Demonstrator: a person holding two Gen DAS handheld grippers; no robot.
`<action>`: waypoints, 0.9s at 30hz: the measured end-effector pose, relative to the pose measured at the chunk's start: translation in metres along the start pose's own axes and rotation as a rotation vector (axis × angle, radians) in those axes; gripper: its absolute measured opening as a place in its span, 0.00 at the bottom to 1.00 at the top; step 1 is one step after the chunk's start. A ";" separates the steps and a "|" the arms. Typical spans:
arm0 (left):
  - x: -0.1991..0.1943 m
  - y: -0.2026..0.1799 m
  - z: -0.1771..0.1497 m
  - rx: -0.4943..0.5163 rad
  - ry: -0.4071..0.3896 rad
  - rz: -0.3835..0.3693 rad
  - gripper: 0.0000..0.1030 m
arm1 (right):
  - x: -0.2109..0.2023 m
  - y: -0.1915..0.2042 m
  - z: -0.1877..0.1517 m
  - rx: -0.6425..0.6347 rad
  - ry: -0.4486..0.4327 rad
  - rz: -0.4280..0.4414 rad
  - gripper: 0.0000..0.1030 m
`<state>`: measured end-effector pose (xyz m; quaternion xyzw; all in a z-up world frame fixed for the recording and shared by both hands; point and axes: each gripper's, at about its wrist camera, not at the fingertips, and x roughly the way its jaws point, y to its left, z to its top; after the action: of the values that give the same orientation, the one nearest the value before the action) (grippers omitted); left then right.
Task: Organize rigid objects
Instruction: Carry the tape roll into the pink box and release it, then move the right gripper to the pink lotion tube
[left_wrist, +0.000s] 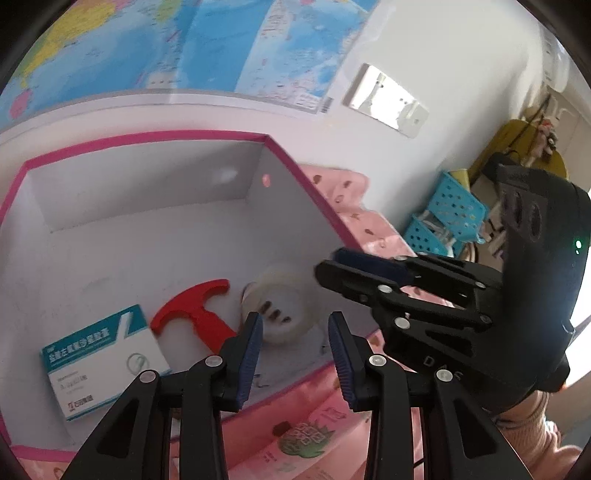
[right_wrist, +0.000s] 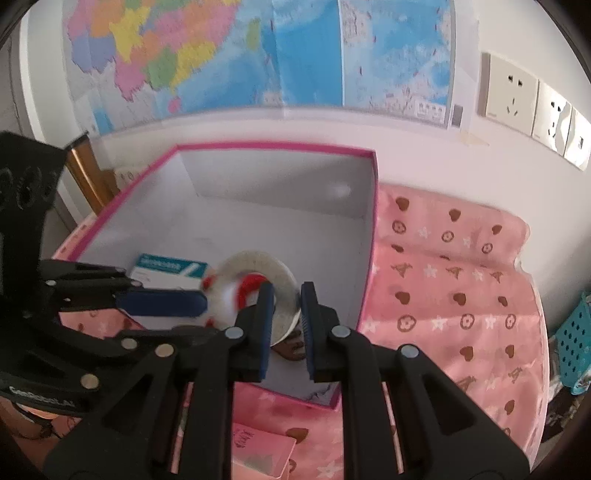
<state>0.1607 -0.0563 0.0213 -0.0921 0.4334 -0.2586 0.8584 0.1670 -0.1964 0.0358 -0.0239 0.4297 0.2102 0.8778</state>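
Hovering over a pink-rimmed cardboard box with a pale grey inside (right_wrist: 369, 236), both hand-held grippers are working at its near corner, and the step in hand looks like setting a translucent white roll of tape (right_wrist: 255, 291) down among things already stowed. The right gripper (right_wrist: 287, 328) is holding its blue-padded fingers (right_wrist: 266, 325) narrowly apart with the roll's rim sitting between them; whether they are pinching it or have let go, the blur makes it impossible to tell. The left gripper (left_wrist: 295, 350) is holding its fingers moderately apart and empty, the roll lying just beyond their tips. A red flat T-shaped plastic piece (left_wrist: 195, 314) is lying left of the left fingers, its curved crossbar pointing away toward the far wall and its stem, the long axis, running back toward the fingers. A white-and-teal medicine carton (left_wrist: 99, 358) is lying further left, flat, long side slanting. The next move probably calls for freeing the roll and lifting clear without nudging its neighbours.
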 end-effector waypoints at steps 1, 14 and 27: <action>0.000 0.003 0.000 -0.013 0.002 0.003 0.35 | -0.001 0.000 -0.001 -0.001 -0.003 -0.023 0.31; -0.073 0.007 -0.035 0.079 -0.164 0.105 0.47 | -0.058 0.003 -0.032 0.023 -0.135 0.098 0.37; -0.064 0.013 -0.093 0.039 -0.061 0.084 0.47 | -0.046 -0.009 -0.090 0.138 -0.002 0.181 0.48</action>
<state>0.0603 -0.0058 0.0041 -0.0649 0.4055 -0.2277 0.8829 0.0785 -0.2403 0.0126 0.0758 0.4426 0.2588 0.8552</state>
